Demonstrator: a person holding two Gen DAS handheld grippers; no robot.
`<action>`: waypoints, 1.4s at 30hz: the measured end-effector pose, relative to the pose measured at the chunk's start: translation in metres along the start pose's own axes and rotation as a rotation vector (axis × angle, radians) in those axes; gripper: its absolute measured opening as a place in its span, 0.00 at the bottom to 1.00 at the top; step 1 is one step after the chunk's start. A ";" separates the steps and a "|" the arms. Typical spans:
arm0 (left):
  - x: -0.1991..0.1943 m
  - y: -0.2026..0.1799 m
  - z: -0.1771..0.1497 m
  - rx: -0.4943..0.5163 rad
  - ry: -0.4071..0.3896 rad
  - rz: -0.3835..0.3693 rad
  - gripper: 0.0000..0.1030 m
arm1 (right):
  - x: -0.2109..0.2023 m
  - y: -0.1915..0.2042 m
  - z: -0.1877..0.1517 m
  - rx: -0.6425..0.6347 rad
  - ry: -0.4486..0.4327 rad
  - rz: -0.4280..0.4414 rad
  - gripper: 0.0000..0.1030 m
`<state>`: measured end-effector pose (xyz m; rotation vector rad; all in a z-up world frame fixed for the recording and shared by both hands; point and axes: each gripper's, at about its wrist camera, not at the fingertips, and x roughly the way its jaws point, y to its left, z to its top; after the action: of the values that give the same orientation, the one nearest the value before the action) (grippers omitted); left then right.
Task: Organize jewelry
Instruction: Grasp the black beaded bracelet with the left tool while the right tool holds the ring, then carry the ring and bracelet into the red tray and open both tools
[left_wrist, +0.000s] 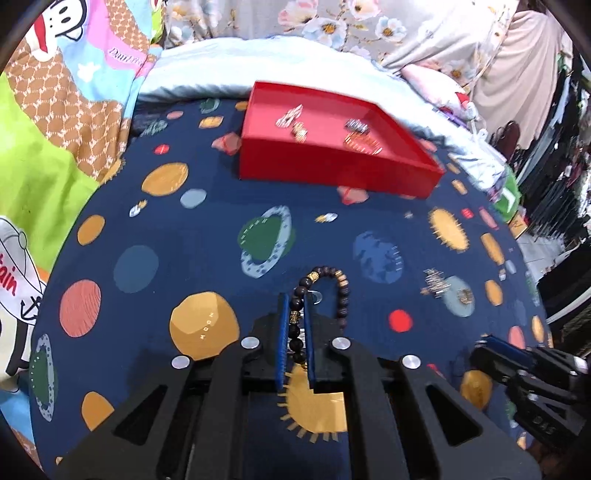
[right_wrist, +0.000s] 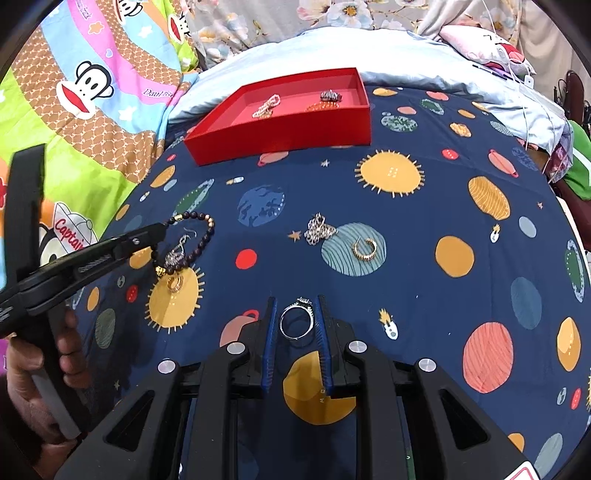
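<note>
My left gripper is shut on a dark bead bracelet, lifted a little above the navy planet-print cloth; it also shows in the right wrist view. My right gripper is shut on a silver ring. The red tray lies ahead with several jewelry pieces inside; it shows in the right wrist view too. On the cloth lie a silver chain piece, a gold hoop earring, a gold ring and a silver dangle earring.
Pale blue pillow behind the tray. Cartoon-print blanket on the left. The bed's edge drops off at the right, with dark clutter beyond. The person's hand holds the left gripper's handle.
</note>
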<state>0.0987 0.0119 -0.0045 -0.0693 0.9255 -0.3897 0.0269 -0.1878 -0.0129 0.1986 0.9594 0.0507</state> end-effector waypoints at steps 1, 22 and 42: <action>-0.005 -0.003 0.002 0.002 -0.008 -0.015 0.07 | -0.002 0.000 0.001 -0.001 -0.005 0.001 0.18; -0.074 -0.055 0.052 0.091 -0.177 -0.130 0.07 | -0.034 -0.001 0.050 -0.016 -0.152 0.029 0.18; -0.018 -0.044 0.160 0.087 -0.282 -0.044 0.07 | 0.022 -0.010 0.178 -0.036 -0.237 0.032 0.18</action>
<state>0.2023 -0.0399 0.1162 -0.0633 0.6292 -0.4482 0.1847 -0.2212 0.0666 0.1826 0.7188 0.0720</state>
